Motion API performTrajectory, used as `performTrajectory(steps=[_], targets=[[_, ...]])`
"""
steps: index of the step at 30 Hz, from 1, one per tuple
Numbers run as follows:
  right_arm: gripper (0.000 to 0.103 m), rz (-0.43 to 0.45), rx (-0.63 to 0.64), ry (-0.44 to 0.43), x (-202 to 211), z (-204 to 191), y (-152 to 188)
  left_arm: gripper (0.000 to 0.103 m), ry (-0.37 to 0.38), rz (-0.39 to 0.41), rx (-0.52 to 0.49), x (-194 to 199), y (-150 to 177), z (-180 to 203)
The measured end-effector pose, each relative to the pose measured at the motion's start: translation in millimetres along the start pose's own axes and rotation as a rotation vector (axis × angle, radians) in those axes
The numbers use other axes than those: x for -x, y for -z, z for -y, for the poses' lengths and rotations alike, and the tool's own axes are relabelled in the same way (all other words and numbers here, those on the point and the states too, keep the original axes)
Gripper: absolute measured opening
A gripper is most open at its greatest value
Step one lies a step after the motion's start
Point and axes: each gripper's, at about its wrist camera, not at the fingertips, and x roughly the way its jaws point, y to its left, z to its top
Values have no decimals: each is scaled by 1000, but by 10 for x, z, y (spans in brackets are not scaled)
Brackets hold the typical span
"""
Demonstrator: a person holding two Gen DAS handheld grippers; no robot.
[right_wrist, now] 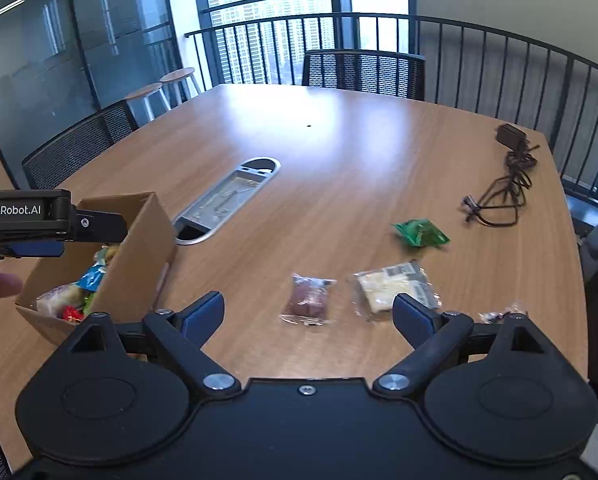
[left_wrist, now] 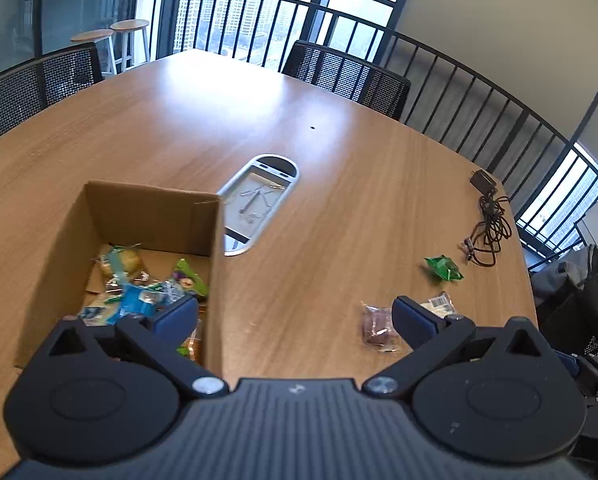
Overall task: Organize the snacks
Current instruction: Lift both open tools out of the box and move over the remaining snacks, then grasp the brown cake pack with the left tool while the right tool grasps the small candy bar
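An open cardboard box holds several wrapped snacks. My left gripper is open and empty, its left finger above the box's right wall; it also shows in the right wrist view over the box. On the table lie a brown snack in clear wrap, a white snack pack, a green packet and a small clear-wrapped piece. My right gripper is open and empty, just short of the brown snack.
The wooden table has a metal cable hatch beside the box. A black charger with coiled cable lies at the right edge. Mesh chairs and a railing stand around the table.
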Motion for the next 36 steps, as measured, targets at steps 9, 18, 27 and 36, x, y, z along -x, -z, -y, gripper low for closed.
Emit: performTrajectory(steps=[9, 18, 27, 36], targets=[[91, -22, -53, 25, -8, 502, 121, 100, 30, -19, -22, -234, 106, 402], [73, -76, -142, 50, -210, 992, 218, 88, 53, -69, -24, -628, 187, 710], [67, -119, -268, 91, -523, 1461, 227, 72, 54, -125, -38, -1088, 214, 876], [62, -160, -343, 110, -862, 1706, 228, 64, 37, -179, -40, -1501, 245, 936]])
